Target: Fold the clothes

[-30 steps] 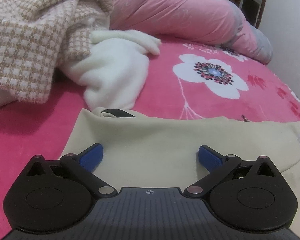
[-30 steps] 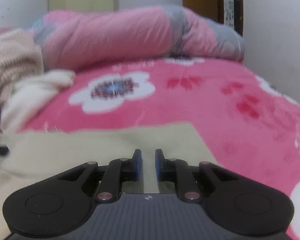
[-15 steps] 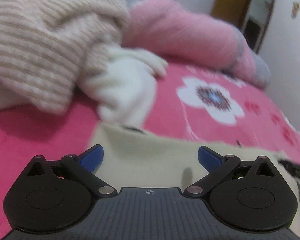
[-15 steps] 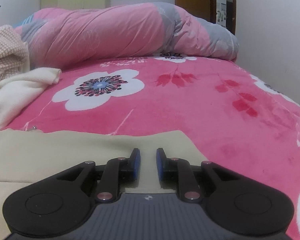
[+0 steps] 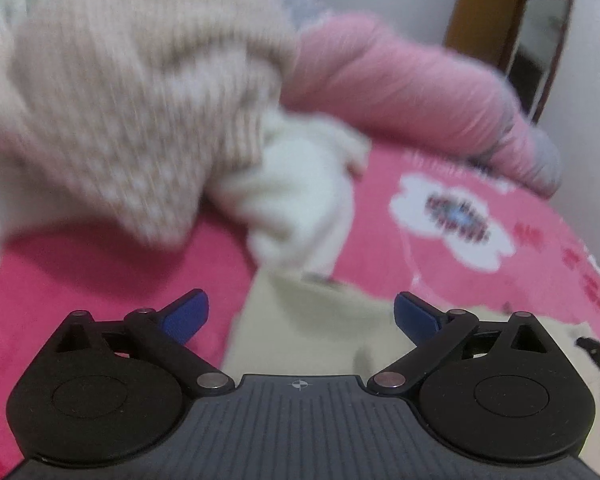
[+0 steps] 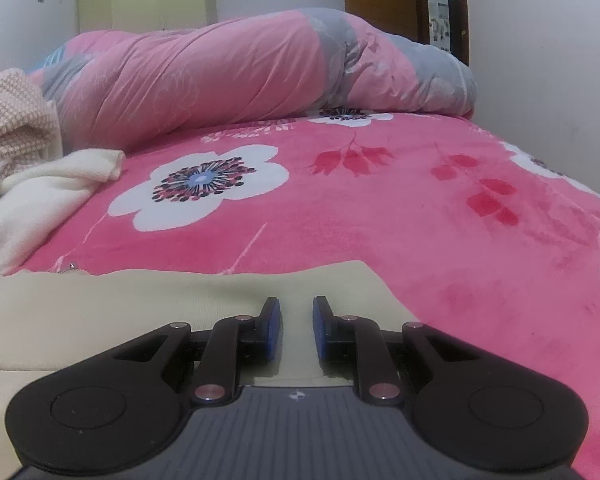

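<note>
Hovering spread-jawed, the left gripper (image 5: 301, 312) sits over the near-left corner of a cream garment (image 6: 100, 304) lying crosswise on the pink bedspread (image 6: 440, 216); the right gripper (image 6: 296, 326), jaws narrowly parted, straddles its far-right edge, unclamped

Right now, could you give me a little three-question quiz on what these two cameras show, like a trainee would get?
1. True or false: the left tongs are spread wide.
2. The right tongs hang over which item? A) quilt B) beige garment C) white fleece
3. Fill in: the checked knit lies partly over the white ____.

Key:
1. True.
2. B, the beige garment; a narrow gap shows between the pads.
3. Fleece, on the pink blanket.
</note>
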The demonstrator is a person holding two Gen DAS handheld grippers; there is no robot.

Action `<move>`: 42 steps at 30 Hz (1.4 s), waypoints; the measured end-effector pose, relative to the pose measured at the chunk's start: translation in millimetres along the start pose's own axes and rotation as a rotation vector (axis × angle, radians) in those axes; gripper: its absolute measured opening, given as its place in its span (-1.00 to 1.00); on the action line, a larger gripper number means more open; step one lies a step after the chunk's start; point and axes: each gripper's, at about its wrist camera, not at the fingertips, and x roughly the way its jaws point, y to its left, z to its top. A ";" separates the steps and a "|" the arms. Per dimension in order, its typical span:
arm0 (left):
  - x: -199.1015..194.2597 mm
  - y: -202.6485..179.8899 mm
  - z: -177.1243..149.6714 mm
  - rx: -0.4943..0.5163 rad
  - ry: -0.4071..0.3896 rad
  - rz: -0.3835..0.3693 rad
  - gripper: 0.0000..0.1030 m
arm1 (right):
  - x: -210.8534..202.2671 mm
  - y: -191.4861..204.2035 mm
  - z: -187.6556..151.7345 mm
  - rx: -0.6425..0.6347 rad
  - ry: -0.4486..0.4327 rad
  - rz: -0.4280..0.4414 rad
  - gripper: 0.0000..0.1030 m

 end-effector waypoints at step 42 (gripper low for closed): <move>-19.7 -29.9 -74.9 0.192 0.128 -0.065 1.00 | -120.9 98.7 -97.0 -0.053 -0.072 0.151 -0.18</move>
